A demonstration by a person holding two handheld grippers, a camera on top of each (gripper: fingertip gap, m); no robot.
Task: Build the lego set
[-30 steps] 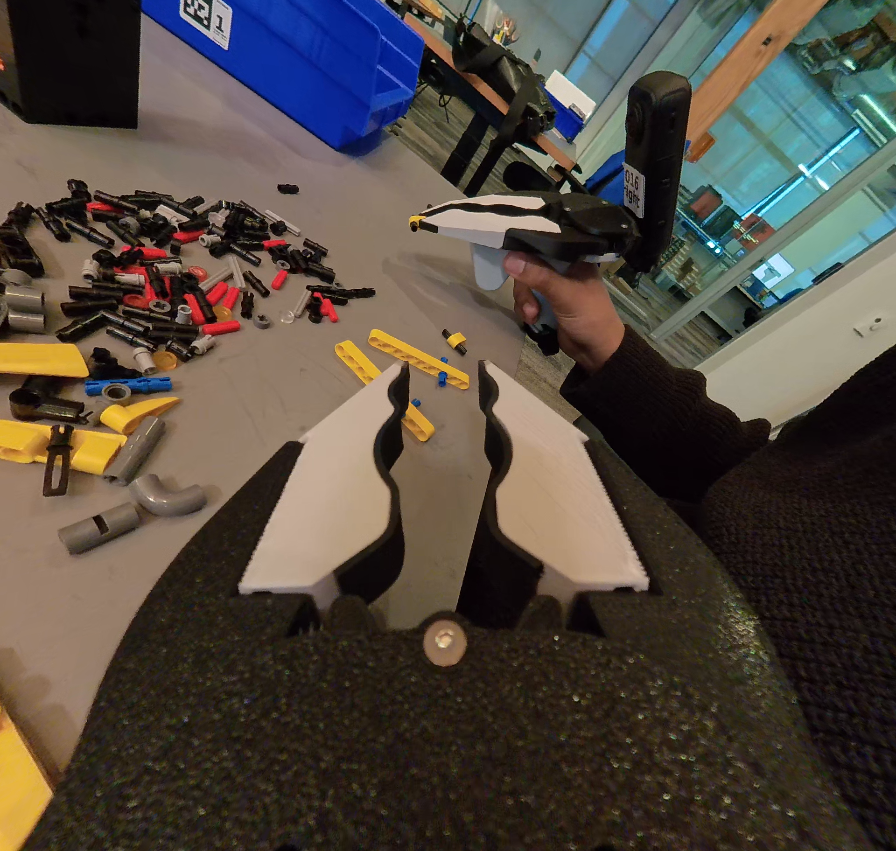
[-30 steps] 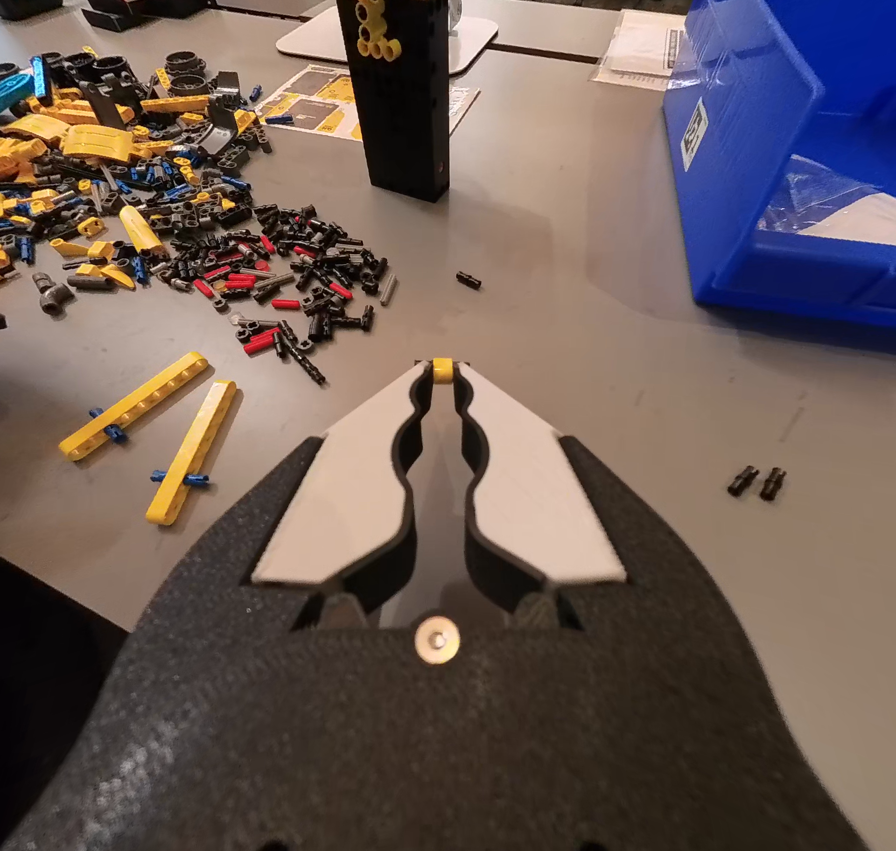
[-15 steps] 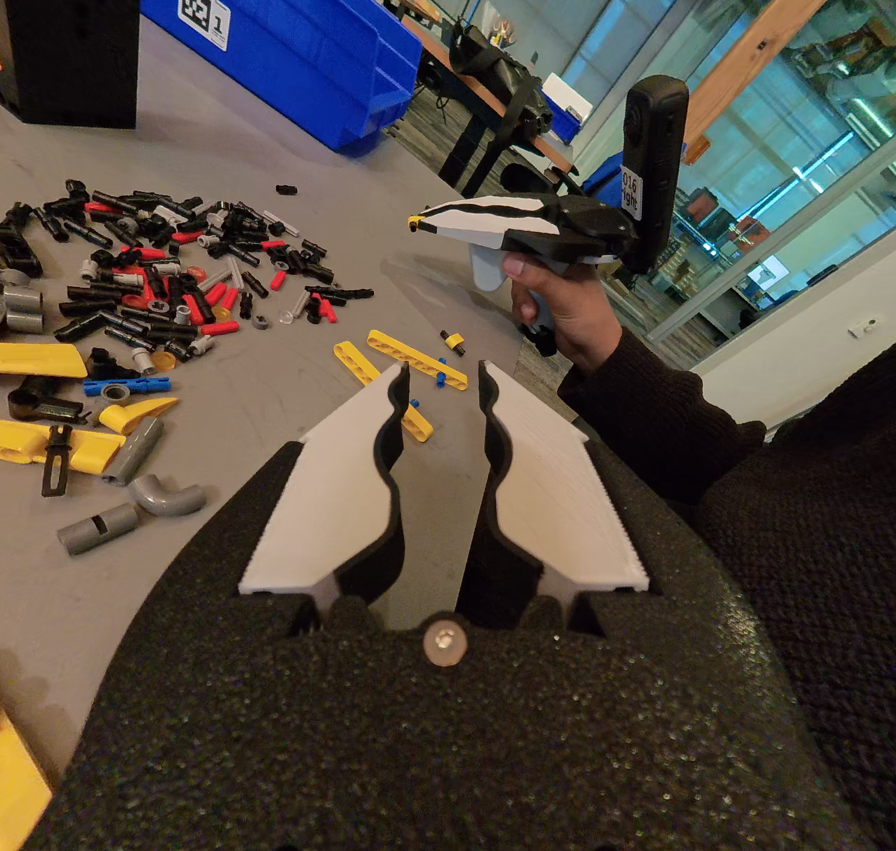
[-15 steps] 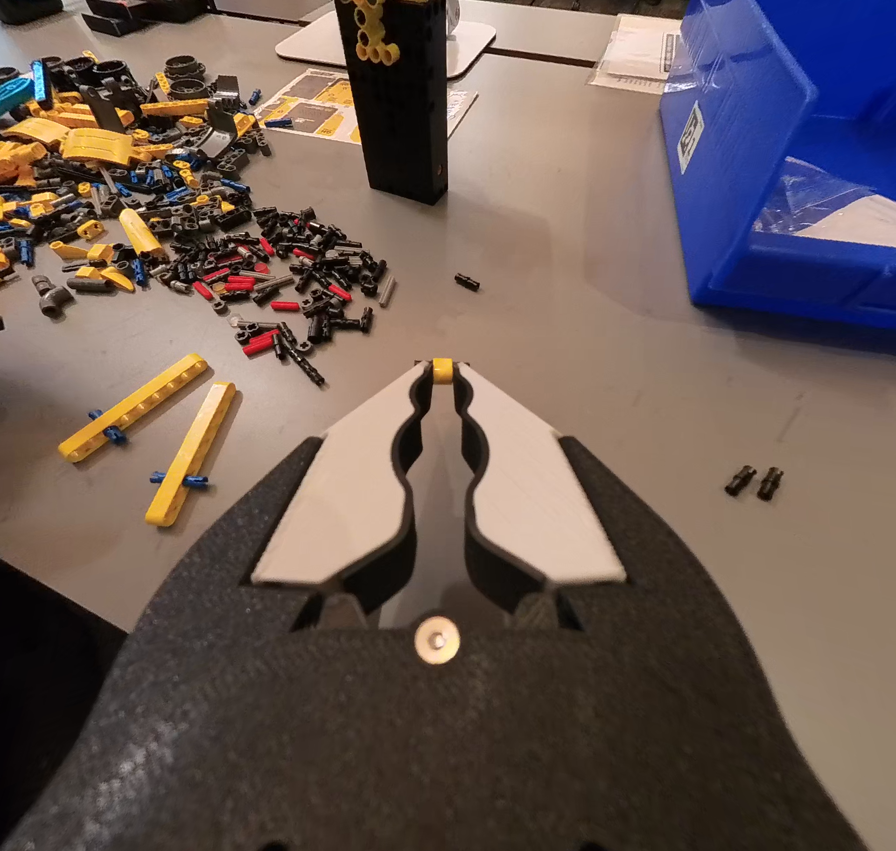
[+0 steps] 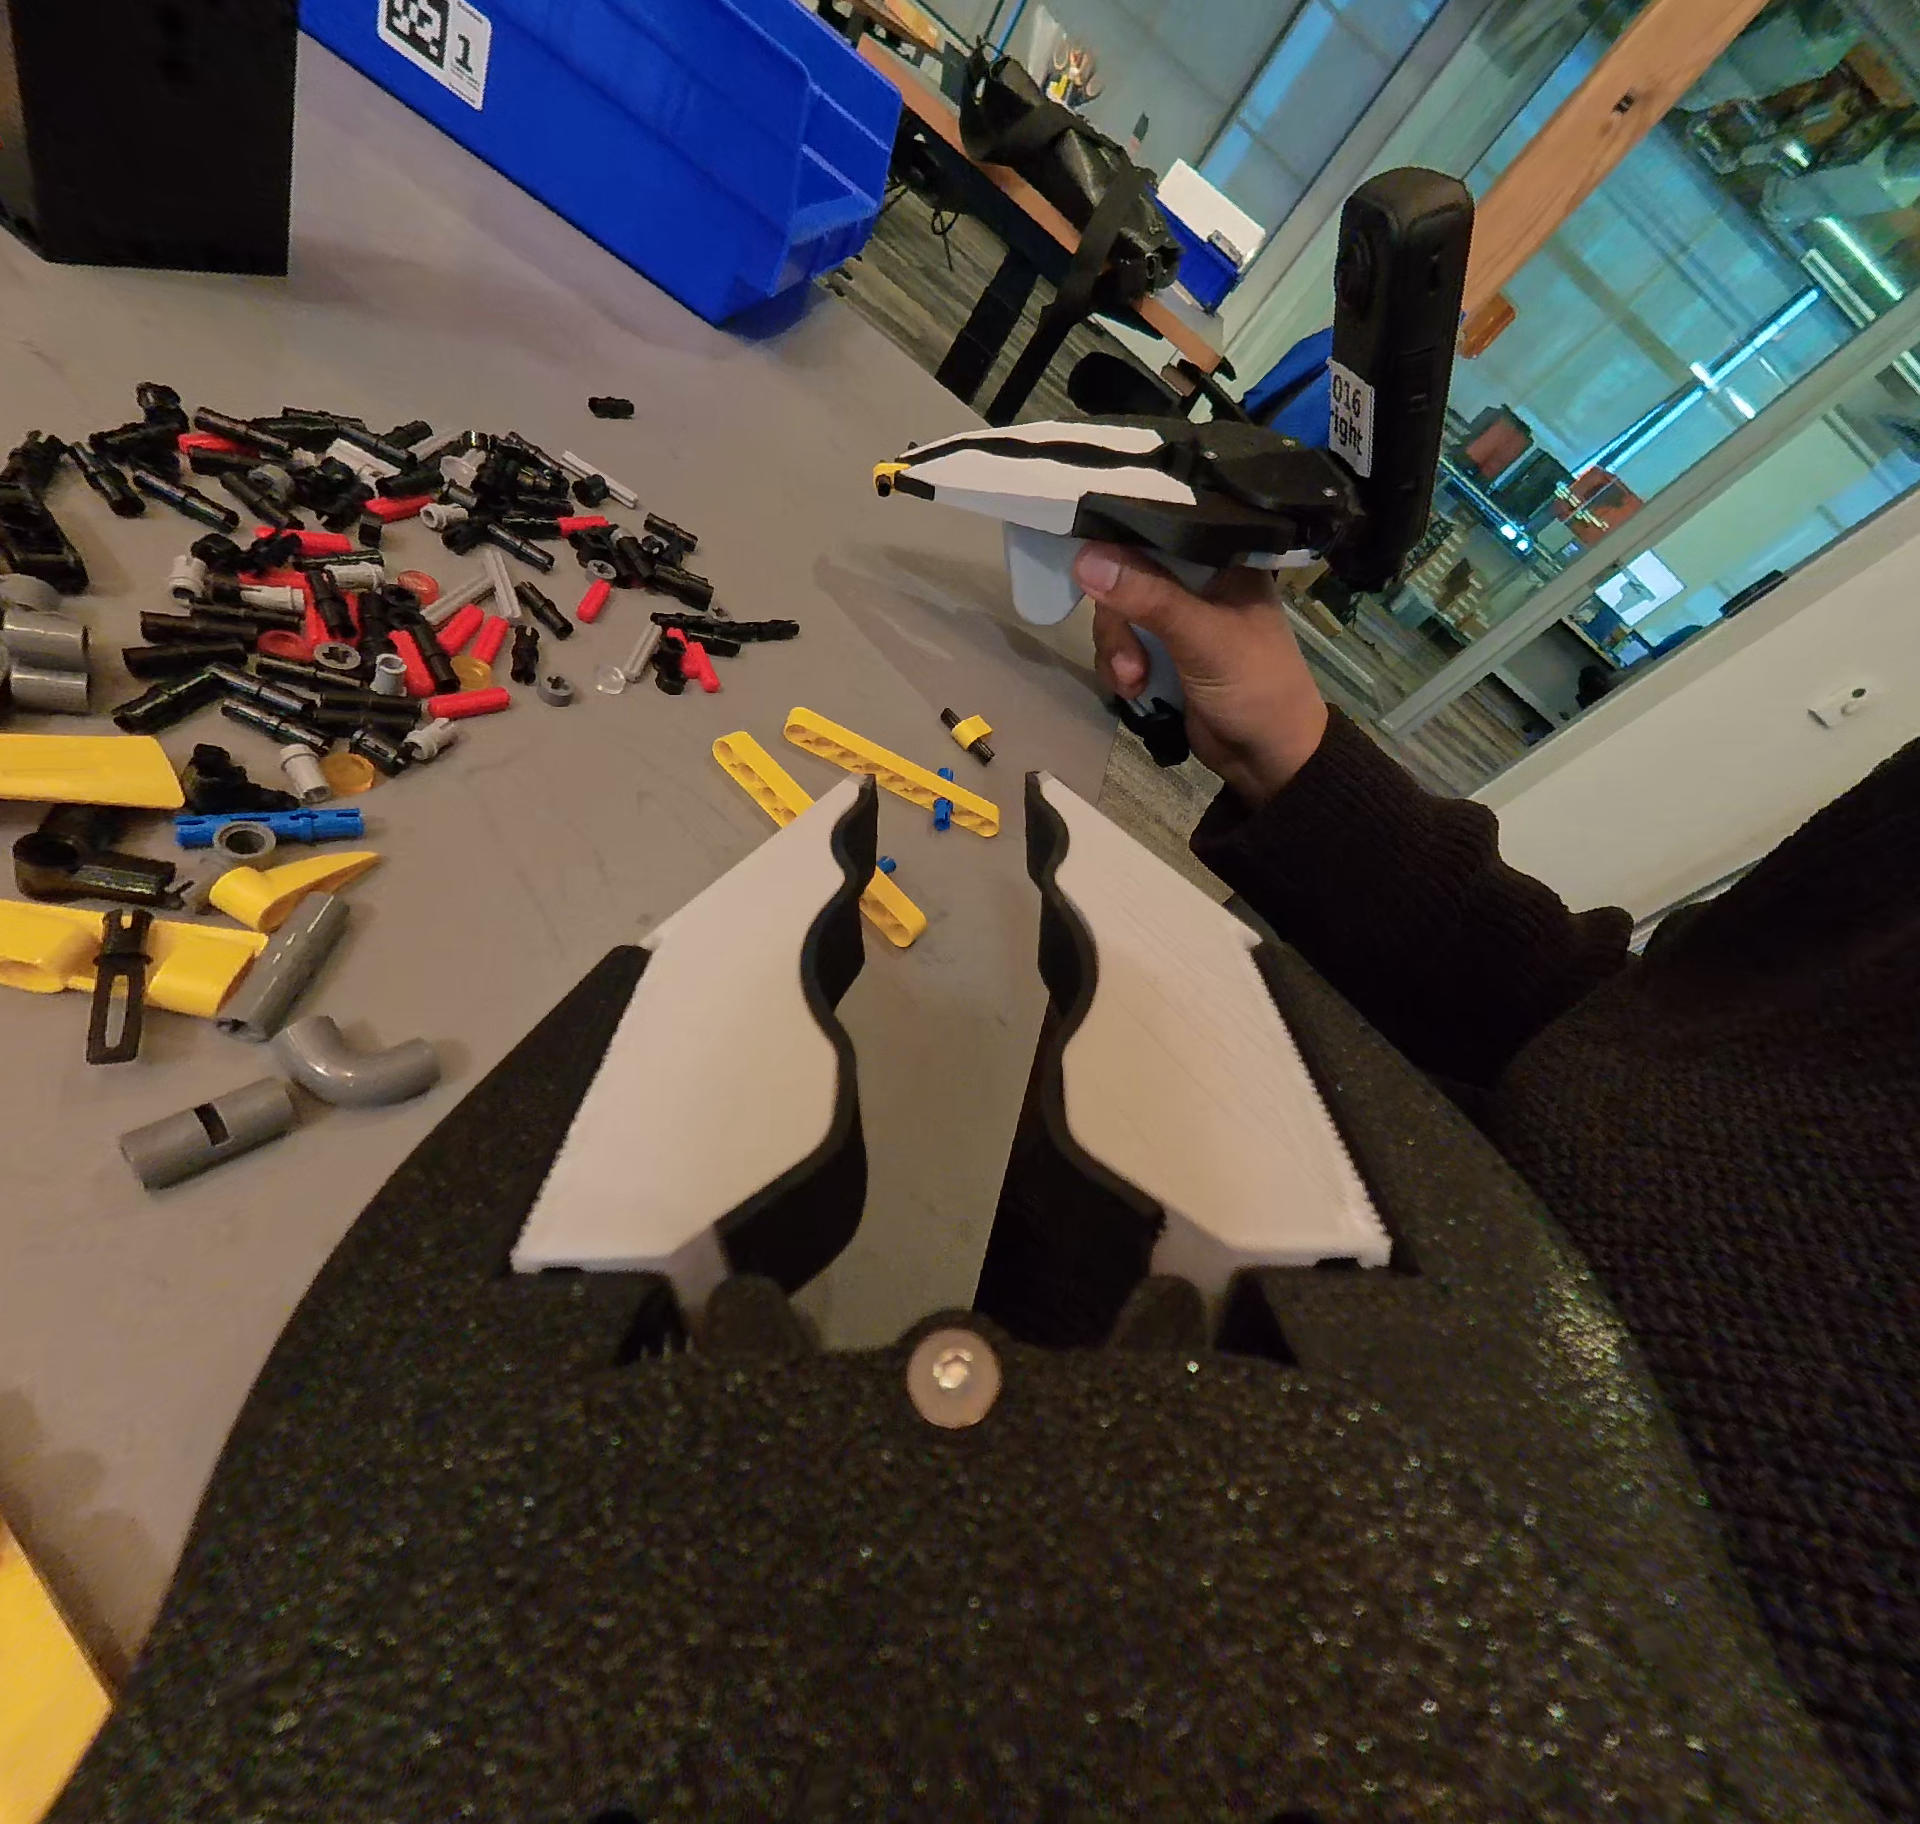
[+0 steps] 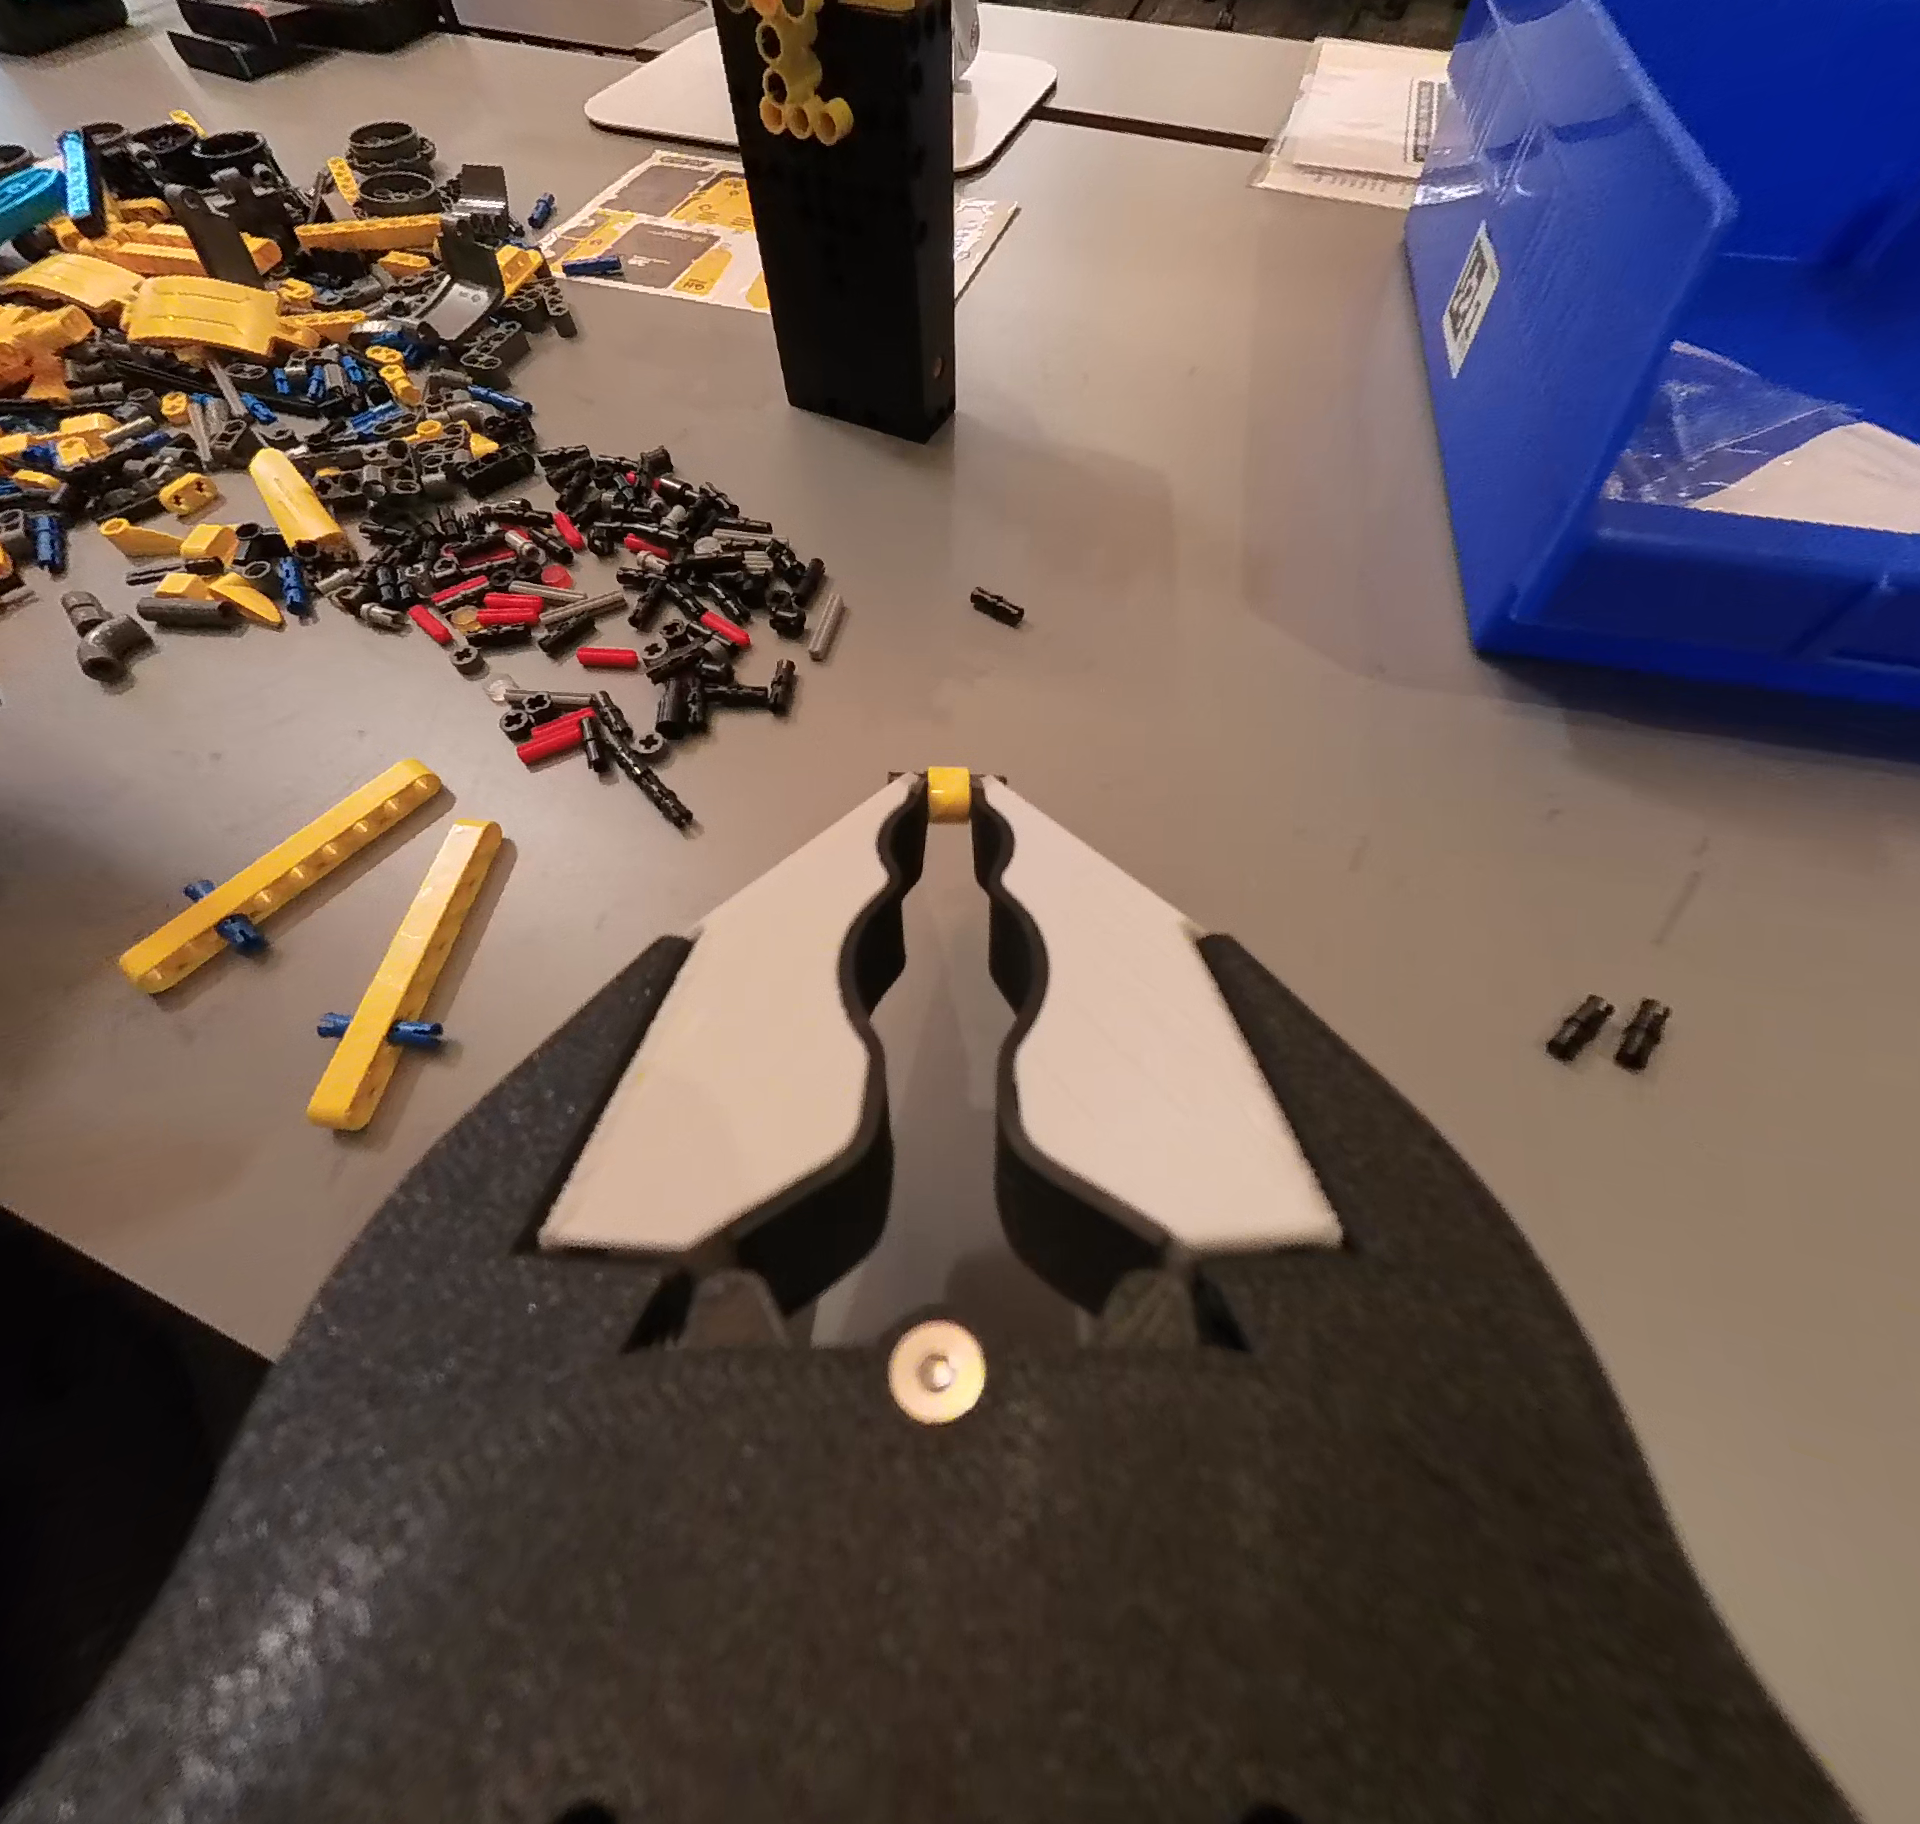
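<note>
My right gripper (image 6: 948, 787) is shut on a small yellow connector piece (image 6: 948, 793) and holds it above the grey table (image 6: 1195, 735). It also shows in the left wrist view (image 5: 888, 479), held in a hand, with the yellow piece (image 5: 884, 473) at its tips. My left gripper (image 5: 948, 795) is open and empty, low over the table near two yellow beams (image 5: 888, 772) with blue pins. A small yellow piece on a black pin (image 5: 967, 732) lies just beyond them. The two beams also show in the right wrist view (image 6: 281, 875).
A heap of black, red and grey pins (image 6: 623, 590) and yellow parts (image 6: 197, 309) covers the left of the table. A black block with yellow pieces on top (image 6: 852, 195) stands behind it. A blue bin (image 6: 1683, 340) is at right. Two black pins (image 6: 1608, 1029) lie apart. My right fingertips sit around 20 cm from my left ones.
Both grippers have hardly moved; the views have shifted only slightly. The right gripper still holds the yellow piece.
</note>
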